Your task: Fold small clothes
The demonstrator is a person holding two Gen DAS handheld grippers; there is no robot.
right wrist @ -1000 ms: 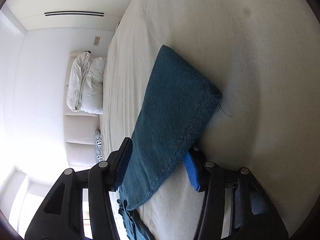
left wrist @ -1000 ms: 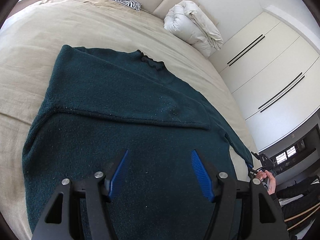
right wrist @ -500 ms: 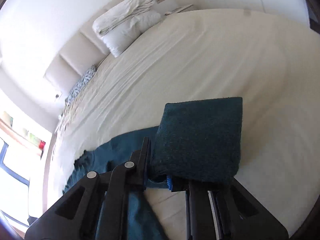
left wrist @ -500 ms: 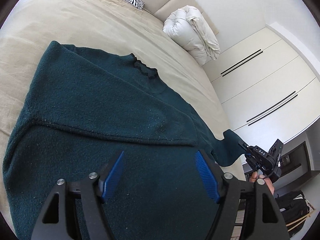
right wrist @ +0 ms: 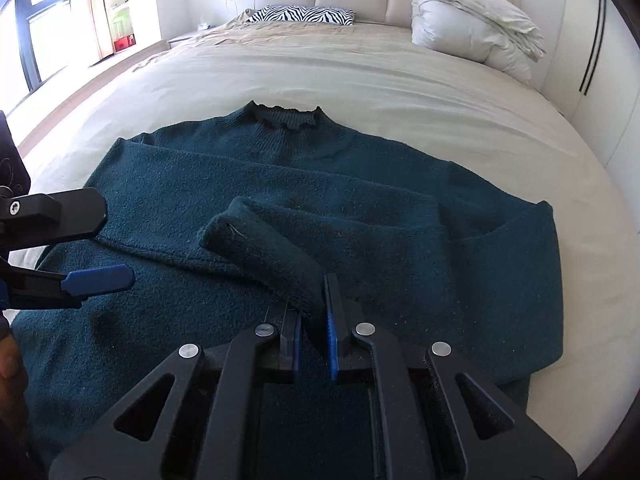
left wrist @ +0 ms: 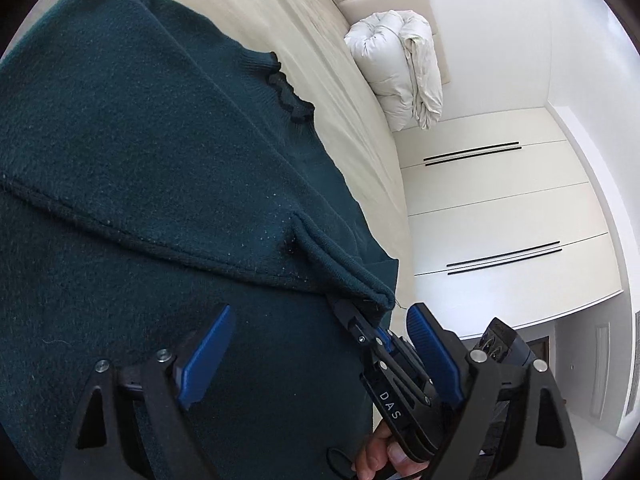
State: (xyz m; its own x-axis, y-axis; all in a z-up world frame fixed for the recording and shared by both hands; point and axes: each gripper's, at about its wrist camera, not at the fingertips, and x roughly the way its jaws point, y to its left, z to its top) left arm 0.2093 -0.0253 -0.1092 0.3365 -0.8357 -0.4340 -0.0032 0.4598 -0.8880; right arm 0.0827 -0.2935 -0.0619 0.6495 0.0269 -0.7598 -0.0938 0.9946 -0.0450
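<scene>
A dark teal knit sweater (right wrist: 360, 208) lies flat on the bed, frilled collar away from me, its left sleeve folded across the chest. It fills the left wrist view (left wrist: 140, 160) too. My right gripper (right wrist: 314, 316) is shut on the cuff of the right sleeve (right wrist: 260, 248) and holds it over the sweater's middle, the sleeve doubled back across the body. That gripper shows in the left wrist view (left wrist: 360, 320) pinching the cuff (left wrist: 376, 292). My left gripper (left wrist: 316, 344) is open and empty just above the sweater's lower body; it shows at the left of the right wrist view (right wrist: 80, 248).
The beige bed (right wrist: 360, 76) stretches beyond the sweater. A folded white duvet (right wrist: 472, 16) and a zebra pillow (right wrist: 300, 14) sit by the headboard. White wardrobe doors (left wrist: 500, 208) stand to the right. A window (right wrist: 60, 20) is far left.
My right gripper has carried the right sleeve cuff from off the bed's side over onto the sweater's body. My left gripper has moved closer to the fabric and stays open.
</scene>
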